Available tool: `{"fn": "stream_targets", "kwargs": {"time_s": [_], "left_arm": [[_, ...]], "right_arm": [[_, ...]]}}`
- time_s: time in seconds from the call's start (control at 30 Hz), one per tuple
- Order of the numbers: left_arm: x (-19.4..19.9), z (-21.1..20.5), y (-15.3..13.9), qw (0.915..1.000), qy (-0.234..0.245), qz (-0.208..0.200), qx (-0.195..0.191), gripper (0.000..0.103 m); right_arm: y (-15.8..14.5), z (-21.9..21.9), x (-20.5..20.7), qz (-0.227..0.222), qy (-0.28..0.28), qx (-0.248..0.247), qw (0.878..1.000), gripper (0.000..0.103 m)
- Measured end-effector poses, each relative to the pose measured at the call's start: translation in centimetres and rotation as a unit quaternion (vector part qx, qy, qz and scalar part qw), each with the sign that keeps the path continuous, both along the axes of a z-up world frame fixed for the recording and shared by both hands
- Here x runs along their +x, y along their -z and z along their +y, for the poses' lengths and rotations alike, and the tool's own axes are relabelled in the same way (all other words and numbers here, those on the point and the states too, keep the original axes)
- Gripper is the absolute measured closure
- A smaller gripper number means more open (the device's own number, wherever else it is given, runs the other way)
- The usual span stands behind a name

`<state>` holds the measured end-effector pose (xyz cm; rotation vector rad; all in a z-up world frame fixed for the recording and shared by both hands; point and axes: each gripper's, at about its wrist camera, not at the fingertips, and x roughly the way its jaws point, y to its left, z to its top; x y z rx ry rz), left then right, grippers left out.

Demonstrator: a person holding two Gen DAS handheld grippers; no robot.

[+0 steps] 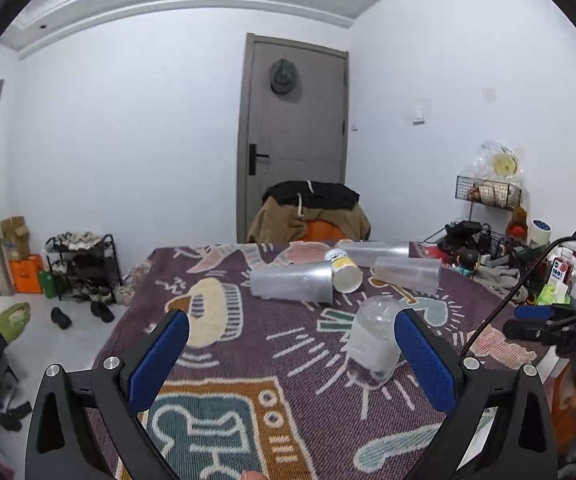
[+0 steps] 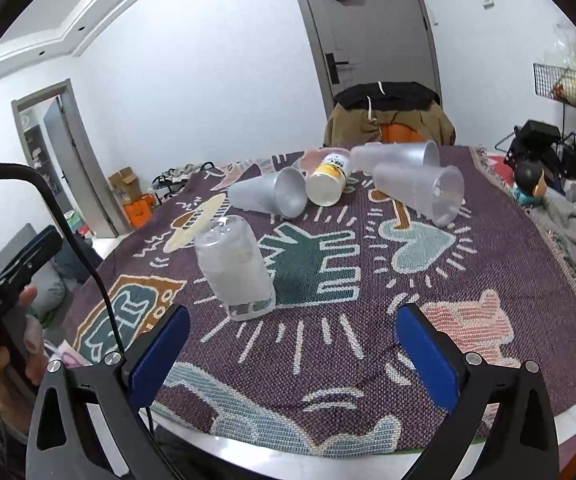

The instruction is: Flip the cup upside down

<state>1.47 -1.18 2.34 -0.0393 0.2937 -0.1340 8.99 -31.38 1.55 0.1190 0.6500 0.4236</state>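
A clear plastic cup point(image 2: 234, 266) stands upside down on the patterned cloth, mouth down; it also shows in the left wrist view point(image 1: 372, 340), just in front of the right finger. My left gripper point(image 1: 292, 354) is open and empty above the cloth, the cup at its right side. My right gripper point(image 2: 292, 346) is open and empty near the table's front edge, the cup ahead and to its left. The right gripper's side shows at the right edge of the left wrist view point(image 1: 548, 320).
Several cups lie on their sides at the back: frosted ones point(image 2: 270, 196) point(image 2: 422, 190) point(image 2: 398, 154) and a yellow-labelled paper cup point(image 2: 328, 180). A chair draped with clothes point(image 2: 388, 116) stands behind the table. Clutter and a grey cloth point(image 2: 572, 232) sit at right.
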Motion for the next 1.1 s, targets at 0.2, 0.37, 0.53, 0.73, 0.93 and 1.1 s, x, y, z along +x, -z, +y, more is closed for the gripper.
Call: {"fn": "stream_targets", "kwargs": {"time_s": [0.2, 0.37, 0.53, 0.73, 0.93, 1.1], "left_arm": [[-1.2, 0.8, 1.9, 0.9995, -0.025, 0.02, 0.003, 0.0], [-1.9, 1.5, 2.7, 0.9986, -0.041, 0.035, 0.002, 0.0], [-2.8, 1.9, 2.7, 0.998, -0.055, 0.03, 0.005, 0.0], [-3.7, 2.3, 2.2, 0.9974, -0.069, 0.013, 0.013, 0.0], [-4.2, 2.9, 2.1, 0.9974, -0.07, 0.01, 0.011, 0.0], [-4.4, 3.3, 2.1, 0.9972, -0.074, 0.011, 0.007, 0.0]], "right_arm": [[-0.4, 0.2, -1.2, -0.028, 0.0, -0.017, 0.999, 0.0], [-0.4, 0.4, -2.0, -0.043, -0.004, -0.024, 0.999, 0.0], [-0.2, 0.5, -2.6, -0.051, -0.004, -0.03, 0.998, 0.0], [0.3, 0.6, -2.9, -0.054, -0.005, -0.029, 0.998, 0.0], [0.7, 0.6, -3.1, -0.056, -0.001, -0.036, 0.998, 0.0], [0.7, 0.8, -3.2, -0.06, -0.001, -0.037, 0.998, 0.0]]}}
